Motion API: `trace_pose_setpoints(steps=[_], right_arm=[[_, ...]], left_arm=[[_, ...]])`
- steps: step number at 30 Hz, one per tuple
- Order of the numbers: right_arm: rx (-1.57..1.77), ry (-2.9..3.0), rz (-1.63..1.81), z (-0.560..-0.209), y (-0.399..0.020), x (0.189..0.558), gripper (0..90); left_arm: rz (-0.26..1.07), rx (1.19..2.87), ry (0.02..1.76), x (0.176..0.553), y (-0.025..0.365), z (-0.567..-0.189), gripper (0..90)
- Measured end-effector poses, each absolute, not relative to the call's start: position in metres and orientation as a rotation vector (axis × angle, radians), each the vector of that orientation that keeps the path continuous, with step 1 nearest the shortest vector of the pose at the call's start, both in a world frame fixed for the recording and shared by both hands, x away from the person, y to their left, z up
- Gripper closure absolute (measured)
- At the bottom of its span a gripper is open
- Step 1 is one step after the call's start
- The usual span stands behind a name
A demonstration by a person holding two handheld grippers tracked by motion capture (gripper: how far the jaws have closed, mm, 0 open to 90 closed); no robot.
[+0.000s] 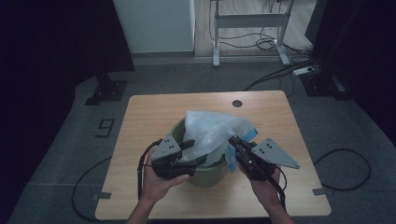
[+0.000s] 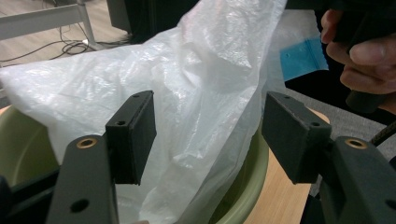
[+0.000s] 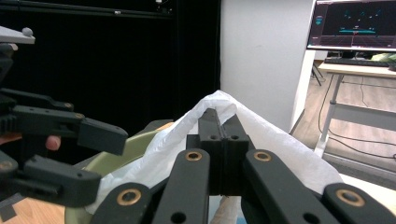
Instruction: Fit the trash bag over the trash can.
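**Dim room, grey floor**

A wooden table [image 1: 154, 112] stands on grey carpet [image 1: 56, 154]. Black curtains [image 1: 46, 37] hang on both sides. Behind stand a white cabinet [image 1: 156, 25], a desk frame [image 1: 250, 21], floor cables [image 1: 348, 163] and a lit monitor [image 3: 355, 23].

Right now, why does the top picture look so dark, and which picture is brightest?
High view: dim and bluish all over, the table muted. Left gripper view: brightest, with the white plastic bag shining crinkly near the jaws. Right gripper view: black curtain behind, glowing monitor top right.
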State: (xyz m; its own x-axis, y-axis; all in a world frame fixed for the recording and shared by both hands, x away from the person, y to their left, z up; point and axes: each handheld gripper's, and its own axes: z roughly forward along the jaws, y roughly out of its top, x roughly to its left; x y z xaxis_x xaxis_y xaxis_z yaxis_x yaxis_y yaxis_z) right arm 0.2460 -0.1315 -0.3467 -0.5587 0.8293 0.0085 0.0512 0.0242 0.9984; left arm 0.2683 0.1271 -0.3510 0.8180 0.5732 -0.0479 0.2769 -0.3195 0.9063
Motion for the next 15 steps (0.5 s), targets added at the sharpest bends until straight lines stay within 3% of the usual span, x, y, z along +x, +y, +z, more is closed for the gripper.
trace_pose_setpoints(steps=[8,15], right_arm=[[0.912,1.677,1.611,-0.346,-0.131,0.247,89.0],[0.908,1.666,1.632,-0.342,-0.132,0.243,89.0]], left_arm=[[0.407,1.913,0.67,0.272,0.117,-0.361,40.3],[0.515,1.871,0.717,0.271,0.115,-0.366,55.4]])
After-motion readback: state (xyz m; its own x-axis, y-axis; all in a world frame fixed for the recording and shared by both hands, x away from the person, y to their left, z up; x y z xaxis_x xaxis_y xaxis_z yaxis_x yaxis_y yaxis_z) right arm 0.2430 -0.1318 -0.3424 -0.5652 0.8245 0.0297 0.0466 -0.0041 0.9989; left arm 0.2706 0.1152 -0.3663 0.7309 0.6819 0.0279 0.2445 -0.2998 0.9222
